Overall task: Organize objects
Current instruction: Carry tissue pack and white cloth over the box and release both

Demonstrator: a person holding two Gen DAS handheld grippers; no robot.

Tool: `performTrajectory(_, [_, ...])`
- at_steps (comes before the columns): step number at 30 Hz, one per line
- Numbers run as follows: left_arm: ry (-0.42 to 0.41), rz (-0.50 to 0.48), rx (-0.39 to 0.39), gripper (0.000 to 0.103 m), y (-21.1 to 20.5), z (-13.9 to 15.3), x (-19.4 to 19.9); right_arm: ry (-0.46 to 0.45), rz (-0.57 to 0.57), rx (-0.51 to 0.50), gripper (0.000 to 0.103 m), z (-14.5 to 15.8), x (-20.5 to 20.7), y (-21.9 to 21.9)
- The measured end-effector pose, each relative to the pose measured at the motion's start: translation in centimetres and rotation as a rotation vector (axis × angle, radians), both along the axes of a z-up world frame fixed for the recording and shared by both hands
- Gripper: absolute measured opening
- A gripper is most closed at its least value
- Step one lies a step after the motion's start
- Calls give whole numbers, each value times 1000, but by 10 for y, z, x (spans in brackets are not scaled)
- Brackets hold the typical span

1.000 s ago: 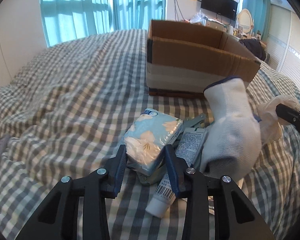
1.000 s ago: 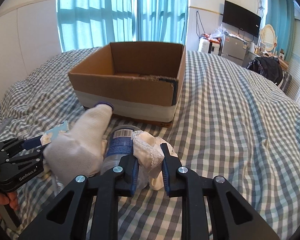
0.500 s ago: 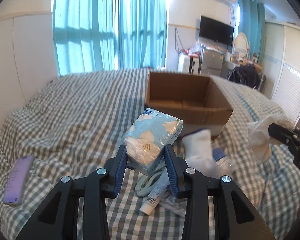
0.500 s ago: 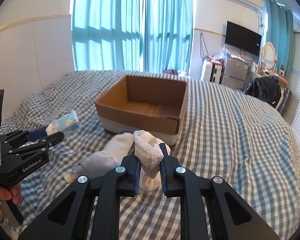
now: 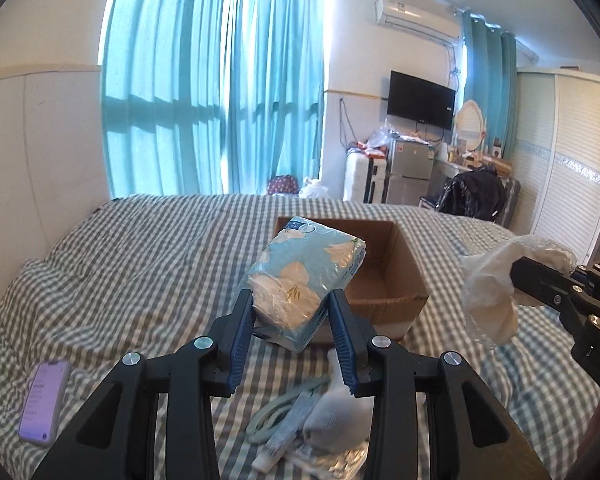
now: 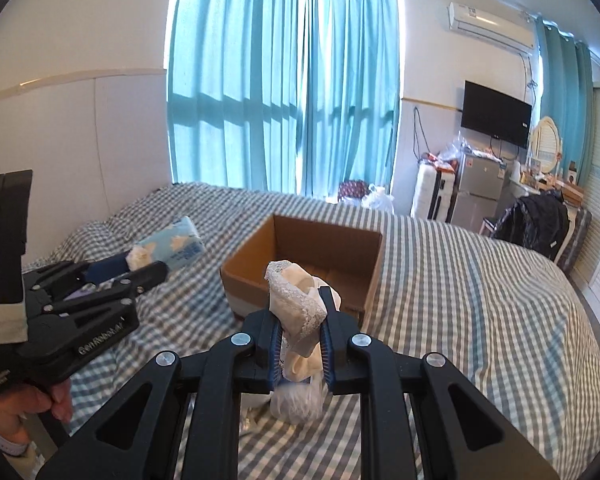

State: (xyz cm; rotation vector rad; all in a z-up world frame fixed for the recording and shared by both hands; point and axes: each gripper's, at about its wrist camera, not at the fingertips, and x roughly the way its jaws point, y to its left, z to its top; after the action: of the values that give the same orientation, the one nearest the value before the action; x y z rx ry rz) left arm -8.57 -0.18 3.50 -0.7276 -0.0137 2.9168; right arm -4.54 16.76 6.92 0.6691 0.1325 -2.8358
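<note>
My left gripper (image 5: 292,320) is shut on a light blue tissue pack (image 5: 306,276) and holds it in the air in front of the open cardboard box (image 5: 404,276). The pack also shows in the right wrist view (image 6: 172,250). My right gripper (image 6: 300,328) is shut on a white lace cloth (image 6: 296,300), lifted above the bed before the box (image 6: 340,272). The cloth shows at the right in the left wrist view (image 5: 492,292). On the checked bed below lie a white sock (image 5: 336,408), a tube (image 5: 288,432) and a pale green band (image 5: 276,416).
A purple phone (image 5: 44,396) lies on the bed at the left. The checked bedspread (image 6: 460,280) spreads around the box. Blue curtains, a TV, a fridge and a chair with a dark bag stand behind the bed.
Both grippers have risen well above the bed, carrying the tissue pack and the lace cloth. The box and the pile of things now lie lower and farther off.
</note>
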Motion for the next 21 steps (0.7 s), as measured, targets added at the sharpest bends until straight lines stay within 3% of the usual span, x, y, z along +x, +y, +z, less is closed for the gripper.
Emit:
performTrajectory(11, [-5,-19,27,38,13,-7,-77,10,27,-10,16,17,-72,-4])
performTrajectory(21, [-29,-42,4,38,25,-38,-142,-24,18,-18,16,-11,-165,2])
